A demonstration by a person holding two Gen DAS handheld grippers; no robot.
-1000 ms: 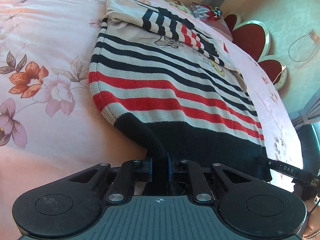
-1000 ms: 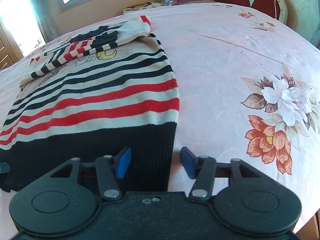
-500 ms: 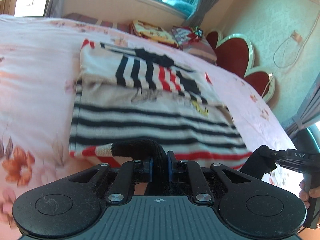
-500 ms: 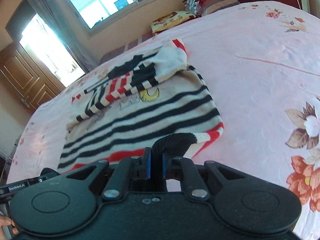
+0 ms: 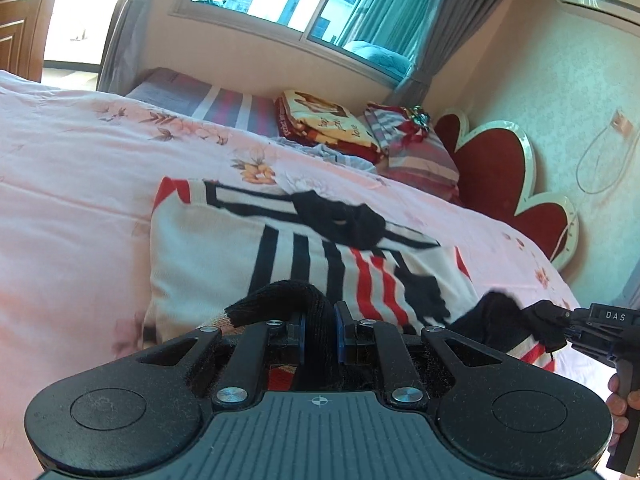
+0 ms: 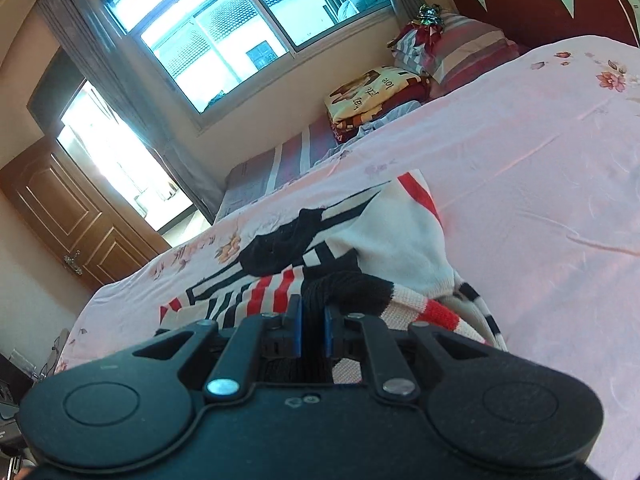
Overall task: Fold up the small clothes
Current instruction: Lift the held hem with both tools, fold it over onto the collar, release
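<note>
A small striped sweater (image 5: 224,248), cream with black and red stripes, lies on the pink floral bedsheet (image 5: 68,184). My left gripper (image 5: 319,330) is shut on the sweater's black hem (image 5: 280,300), lifted over the sweater's upper part. My right gripper (image 6: 312,330) is shut on the other hem corner (image 6: 348,284), and it shows at the right of the left wrist view (image 5: 560,320). The sweater (image 6: 384,236) has its sleeves folded across the chest. The lower body is hidden under the grippers.
Folded blankets (image 5: 320,128) and a striped pillow (image 5: 416,152) lie at the far edge of the bed. A red heart-shaped headboard (image 5: 496,176) stands at the right. A window (image 6: 224,32) and a wooden door (image 6: 68,216) are beyond the bed.
My right gripper closed on the hem corner. Both grippers lifted the black hem and carried it forward over the sweater toward the collar end.
</note>
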